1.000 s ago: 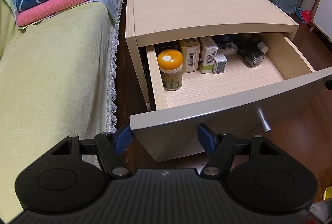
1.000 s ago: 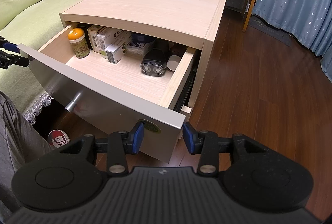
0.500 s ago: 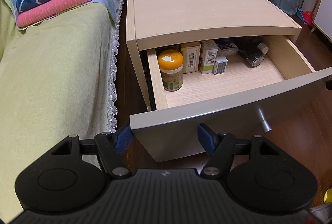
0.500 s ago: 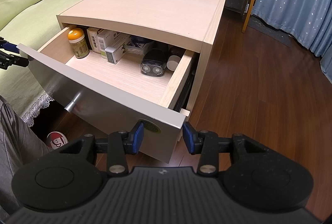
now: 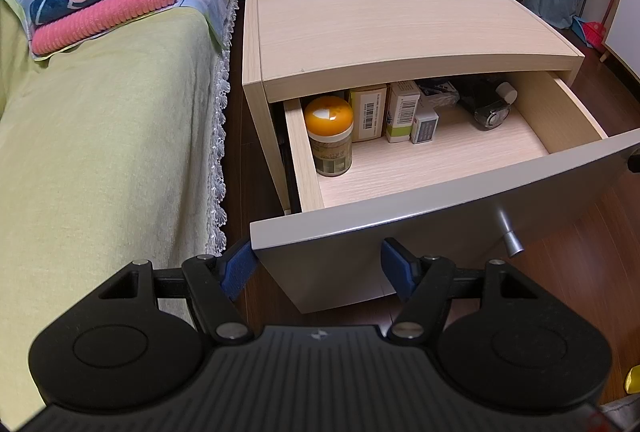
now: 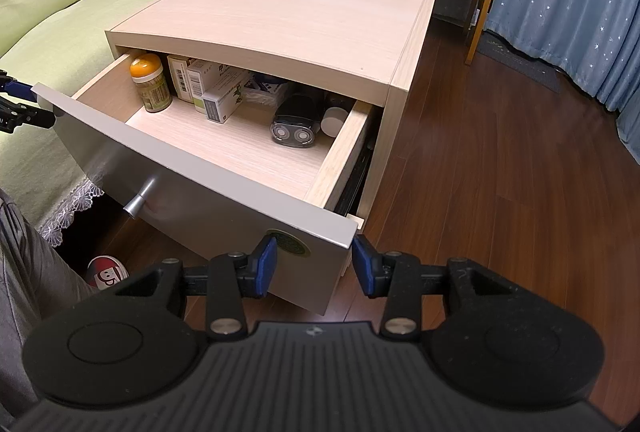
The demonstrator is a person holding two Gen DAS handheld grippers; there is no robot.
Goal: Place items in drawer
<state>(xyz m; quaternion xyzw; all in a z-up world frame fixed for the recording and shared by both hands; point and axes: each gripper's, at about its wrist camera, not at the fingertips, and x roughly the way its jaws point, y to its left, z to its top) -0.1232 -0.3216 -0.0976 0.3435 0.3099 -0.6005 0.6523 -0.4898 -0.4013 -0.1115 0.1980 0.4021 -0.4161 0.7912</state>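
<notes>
The drawer [image 5: 440,168] stands pulled well out of the nightstand [image 5: 384,28], its grey front panel [image 6: 192,188] nearest the cameras.

All items sit along the drawer's back:
- An orange-capped jar [image 5: 329,136] is at the bed-side corner.
- Upright boxes [image 5: 384,112] come next to the jar.
- A black shaver [image 6: 294,120] lies toward the other side.

The left gripper [image 5: 318,266] is spread wide w/ nothing held and straddles the panel's bed-side corner. The right gripper [image 6: 314,262] is also parted and empty, w/ one blue pad in front of the panel's other corner and one past it. Contact can't be judged.

The panel looks stiff and smooth. The drawer is prob. light on its runners, w/ the contents adding little. The jar and boxes stand upright, so a jolt could tip them. Best holds are an even push on the panel's two corners or the metal knob [image 6: 138,202] mid-panel.
</notes>
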